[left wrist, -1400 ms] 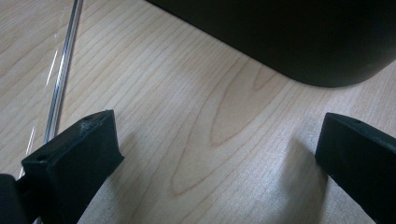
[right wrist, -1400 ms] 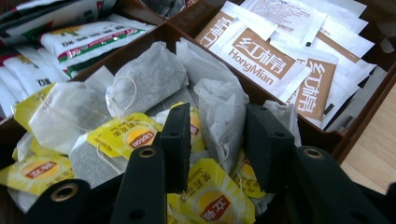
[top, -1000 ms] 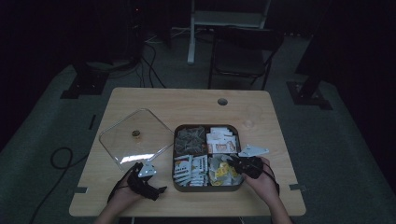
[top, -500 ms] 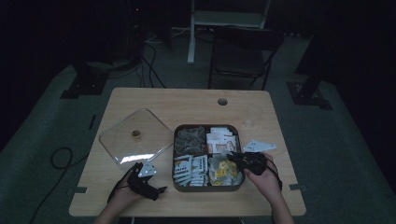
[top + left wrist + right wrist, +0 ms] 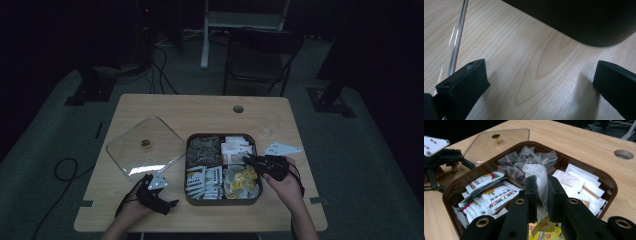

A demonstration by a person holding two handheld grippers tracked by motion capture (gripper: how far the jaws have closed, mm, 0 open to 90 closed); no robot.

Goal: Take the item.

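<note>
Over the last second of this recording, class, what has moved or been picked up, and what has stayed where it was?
The right tool moved a little toward the box's middle and now pinches a clear tea bag over the compartments; the earlier pictures are too small to show when it took hold. The left tool stayed open on the table. The glass lid and the white packet beside the box did not move.

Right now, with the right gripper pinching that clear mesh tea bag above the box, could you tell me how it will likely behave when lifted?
The tea bag looks thin and crumpled between the shut right gripper, so it is probably floppy and light. Its sheer mesh may tear if squeezed hard or snagged. It hangs over the compartmented box, and could swing when moved.
</note>
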